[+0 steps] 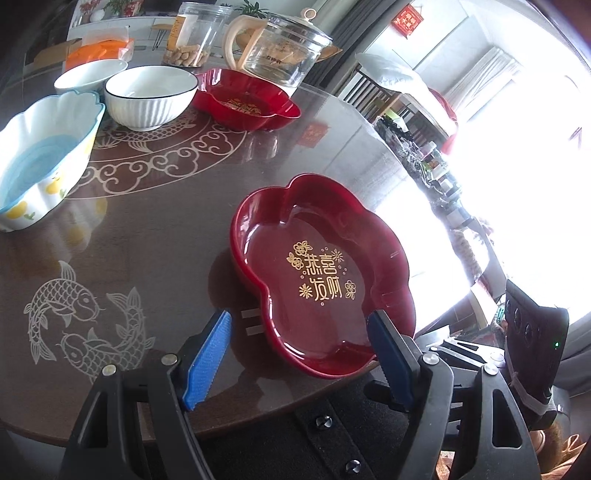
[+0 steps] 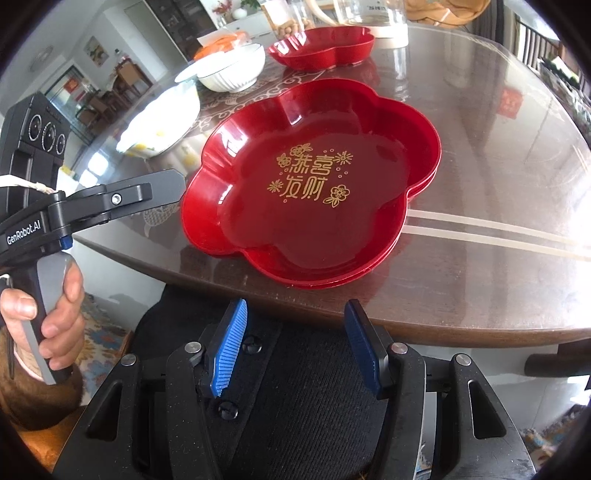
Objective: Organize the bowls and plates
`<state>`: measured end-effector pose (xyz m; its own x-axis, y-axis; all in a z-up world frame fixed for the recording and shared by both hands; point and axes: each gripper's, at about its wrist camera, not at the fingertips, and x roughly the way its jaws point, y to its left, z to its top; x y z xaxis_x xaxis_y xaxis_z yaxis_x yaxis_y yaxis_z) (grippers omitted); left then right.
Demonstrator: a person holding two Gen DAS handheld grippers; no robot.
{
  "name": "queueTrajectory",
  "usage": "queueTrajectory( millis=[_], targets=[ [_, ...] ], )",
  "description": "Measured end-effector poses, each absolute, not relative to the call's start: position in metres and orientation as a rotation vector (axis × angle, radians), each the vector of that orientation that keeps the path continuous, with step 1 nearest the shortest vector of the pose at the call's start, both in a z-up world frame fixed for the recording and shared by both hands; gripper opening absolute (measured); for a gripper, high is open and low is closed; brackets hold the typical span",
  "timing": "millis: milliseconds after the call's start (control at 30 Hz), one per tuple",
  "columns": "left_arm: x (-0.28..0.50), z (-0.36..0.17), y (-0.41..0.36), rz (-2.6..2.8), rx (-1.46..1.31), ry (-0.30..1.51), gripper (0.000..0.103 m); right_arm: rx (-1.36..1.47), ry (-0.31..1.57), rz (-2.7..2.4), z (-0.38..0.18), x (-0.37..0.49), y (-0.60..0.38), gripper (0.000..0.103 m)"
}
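Note:
A red flower-shaped plate with gold writing (image 1: 321, 273) lies at the near edge of the dark round table (image 1: 166, 221); in the right wrist view (image 2: 310, 184) it looks like two stacked plates. My left gripper (image 1: 299, 354) is open, its jaws on either side of the plate's near rim, not closed on it. My right gripper (image 2: 295, 343) is open and empty, off the table's edge just short of the plates. Another red flower plate (image 1: 245, 99) lies at the far side. A white ribbed bowl (image 1: 149, 98), a smaller white bowl (image 1: 90, 75) and a scalloped blue-lined bowl (image 1: 40, 158) stand at the left.
A glass kettle (image 1: 284, 48), a clear jar of snacks (image 1: 192, 35) and an orange packet (image 1: 99, 50) stand at the back of the table. Chairs and a bright window are to the right. My left gripper's handle shows in the right wrist view (image 2: 55, 206).

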<state>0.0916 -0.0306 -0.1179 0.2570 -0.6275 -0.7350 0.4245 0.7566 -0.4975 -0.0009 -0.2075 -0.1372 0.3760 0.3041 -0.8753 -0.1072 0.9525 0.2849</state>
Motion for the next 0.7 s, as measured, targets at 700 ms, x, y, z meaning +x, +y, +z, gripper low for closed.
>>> queueTrajectory(
  millis=[700],
  targets=[
    [0.138, -0.1, -0.065, -0.635, -0.155, 1.038, 0.083, 0.226, 1.069, 0.093, -0.121, 0.032, -0.259, 0.059]
  ],
)
